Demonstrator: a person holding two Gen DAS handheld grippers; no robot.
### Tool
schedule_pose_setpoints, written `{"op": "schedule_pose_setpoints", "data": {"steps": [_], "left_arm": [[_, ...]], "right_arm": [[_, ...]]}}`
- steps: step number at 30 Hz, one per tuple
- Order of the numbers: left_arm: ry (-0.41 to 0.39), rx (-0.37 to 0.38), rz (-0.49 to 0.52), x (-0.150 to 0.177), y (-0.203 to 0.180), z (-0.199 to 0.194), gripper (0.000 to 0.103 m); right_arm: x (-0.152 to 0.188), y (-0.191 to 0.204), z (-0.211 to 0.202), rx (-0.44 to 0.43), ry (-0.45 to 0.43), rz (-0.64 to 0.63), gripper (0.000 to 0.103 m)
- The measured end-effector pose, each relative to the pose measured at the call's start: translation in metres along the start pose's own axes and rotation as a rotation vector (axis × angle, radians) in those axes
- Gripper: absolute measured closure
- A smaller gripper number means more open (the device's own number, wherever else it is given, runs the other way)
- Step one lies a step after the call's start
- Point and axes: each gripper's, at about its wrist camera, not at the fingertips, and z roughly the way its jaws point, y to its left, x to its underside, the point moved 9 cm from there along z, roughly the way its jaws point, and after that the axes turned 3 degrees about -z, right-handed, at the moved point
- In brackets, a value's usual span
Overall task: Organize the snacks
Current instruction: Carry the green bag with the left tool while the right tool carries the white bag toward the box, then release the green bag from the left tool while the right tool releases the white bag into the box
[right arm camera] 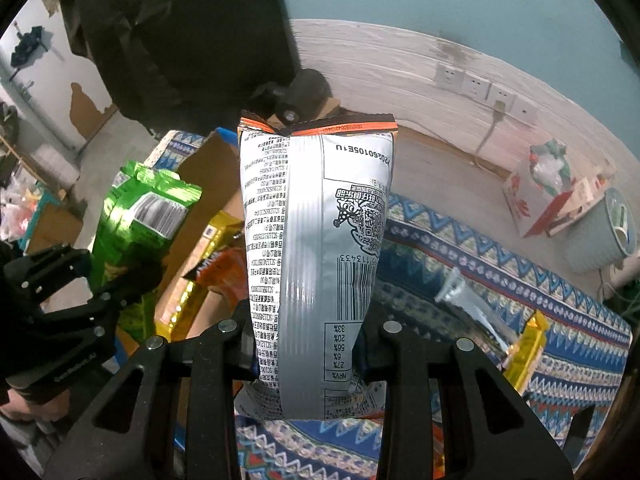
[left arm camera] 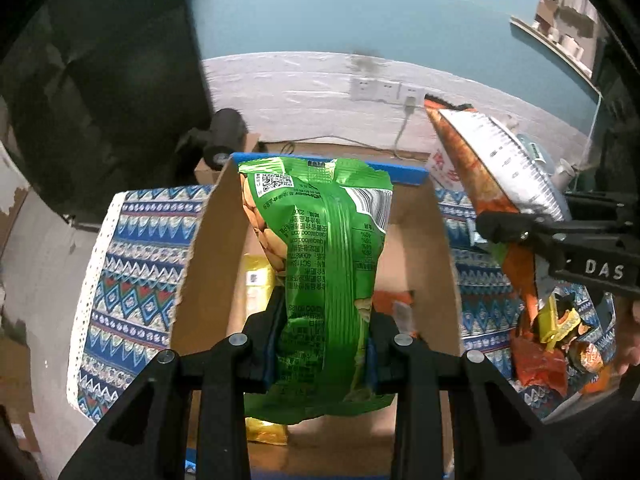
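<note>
The cardboard box [left arm camera: 420,240] sits on the patterned cloth [left arm camera: 136,280], already holding a yellow packet [left arm camera: 256,284] and an orange one. Over it, the left gripper [left arm camera: 322,350] clamps a puffy green nut bag [left arm camera: 320,264]; released high, it may tip over the wall. Beside the box, the right gripper [right arm camera: 308,344] pinches a slick silver-backed snack bag [right arm camera: 316,248], which could slide free.

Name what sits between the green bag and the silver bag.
Right wrist view: between green bag and silver bag, the cardboard box wall, holding yellow and orange packets.
</note>
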Motion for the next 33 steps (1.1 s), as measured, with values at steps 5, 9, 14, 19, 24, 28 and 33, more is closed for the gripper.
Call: {"op": "schedule_pose_setpoints", "data": {"steps": [5,9,14,19,24,28,33], "left_arm": [[0.034,-0.028,-0.041,0.007,0.025,0.008,0.069],[0.073,-0.026,-0.087,0.013,0.04,0.015,0.069],[0.077,-0.063,-0.089,0.013,0.05,0.016,0.068],[0.068,-0.089,-0.089,0.009,0.055,0.01,0.049],[0.047,-0.093,-0.092,0.005,0.058,0.001,0.048],[0.041,-0.084,-0.089,0.003,0.056,-0.003,0.048],[0.034,-0.081,-0.074,0.002,0.051,-0.005,0.046]], "right_arm": [[-0.005,0.016,0.01,-0.015,0.011,-0.015,0.072],[-0.008,0.025,0.019,-0.027,0.02,-0.027,0.072],[-0.01,0.033,0.028,-0.04,0.036,-0.034,0.072],[-0.011,0.041,0.037,-0.054,0.053,-0.036,0.072],[-0.011,0.043,0.045,-0.066,0.069,-0.034,0.072],[-0.012,0.042,0.05,-0.071,0.078,-0.033,0.072],[-0.011,0.047,0.057,-0.089,0.094,-0.033,0.071]]}}
